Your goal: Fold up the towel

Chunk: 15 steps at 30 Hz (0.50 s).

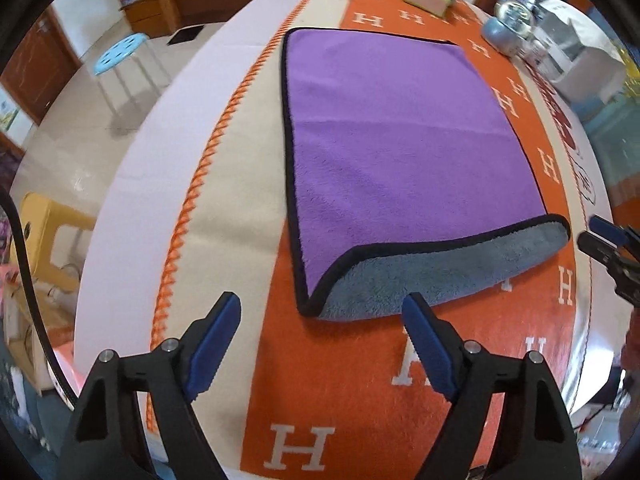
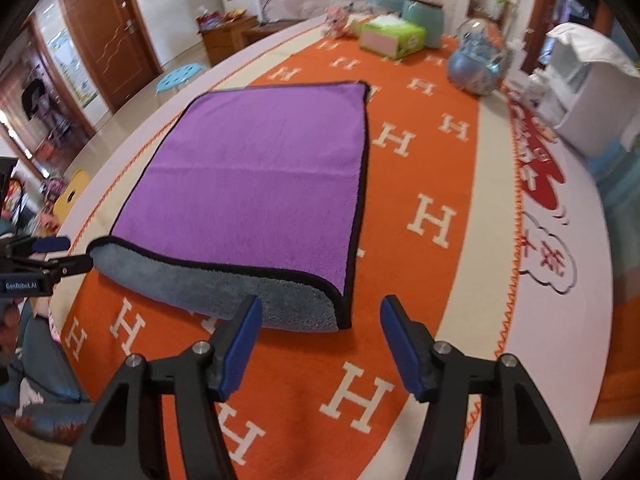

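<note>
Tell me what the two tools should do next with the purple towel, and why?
Probably ease both tools forward to the near edge. The left tool and right tool are both open and empty, just short of the purple towel, whose near edge is curled, showing its grey underside. Each could pinch a near corner to start a fold.

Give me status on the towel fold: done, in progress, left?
Done: the towel lies on the orange blanket doubled over once, purple side up, grey underside showing along the rolled near edge. In hand: nothing; the left gripper and right gripper are both open, just short of that near edge, one by each corner. Left: any further fold, if one is wanted.
</note>
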{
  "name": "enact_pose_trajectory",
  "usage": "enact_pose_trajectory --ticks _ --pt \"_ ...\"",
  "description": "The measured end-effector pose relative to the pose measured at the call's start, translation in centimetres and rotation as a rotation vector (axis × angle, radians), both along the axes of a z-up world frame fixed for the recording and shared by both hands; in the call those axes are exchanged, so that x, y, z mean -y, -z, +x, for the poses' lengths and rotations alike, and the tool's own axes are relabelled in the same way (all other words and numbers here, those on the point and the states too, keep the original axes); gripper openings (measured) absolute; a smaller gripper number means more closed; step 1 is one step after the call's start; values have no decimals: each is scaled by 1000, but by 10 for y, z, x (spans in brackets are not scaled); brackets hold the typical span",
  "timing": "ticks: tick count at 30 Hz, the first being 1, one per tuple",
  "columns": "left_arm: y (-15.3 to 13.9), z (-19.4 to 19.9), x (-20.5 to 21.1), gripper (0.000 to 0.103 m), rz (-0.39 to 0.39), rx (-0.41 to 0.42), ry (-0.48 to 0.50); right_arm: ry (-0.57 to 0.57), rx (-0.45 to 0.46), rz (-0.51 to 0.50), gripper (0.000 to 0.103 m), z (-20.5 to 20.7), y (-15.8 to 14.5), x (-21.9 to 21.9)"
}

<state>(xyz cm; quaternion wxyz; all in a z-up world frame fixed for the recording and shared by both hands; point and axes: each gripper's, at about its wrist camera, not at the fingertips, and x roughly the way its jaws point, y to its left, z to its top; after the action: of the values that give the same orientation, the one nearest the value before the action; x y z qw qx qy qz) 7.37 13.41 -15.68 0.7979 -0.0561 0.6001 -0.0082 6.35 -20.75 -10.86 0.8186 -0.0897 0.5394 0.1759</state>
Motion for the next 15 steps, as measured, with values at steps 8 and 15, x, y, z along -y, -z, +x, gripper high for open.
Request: enact_pose_trajectory --ticks 8,15 --pt "13 20 1 61 -63 -32 101 -80 -79 30 48 18 22 3" --pt "19 25 9 51 -92 -52 188 -117 -110 57 39 27 27 7"
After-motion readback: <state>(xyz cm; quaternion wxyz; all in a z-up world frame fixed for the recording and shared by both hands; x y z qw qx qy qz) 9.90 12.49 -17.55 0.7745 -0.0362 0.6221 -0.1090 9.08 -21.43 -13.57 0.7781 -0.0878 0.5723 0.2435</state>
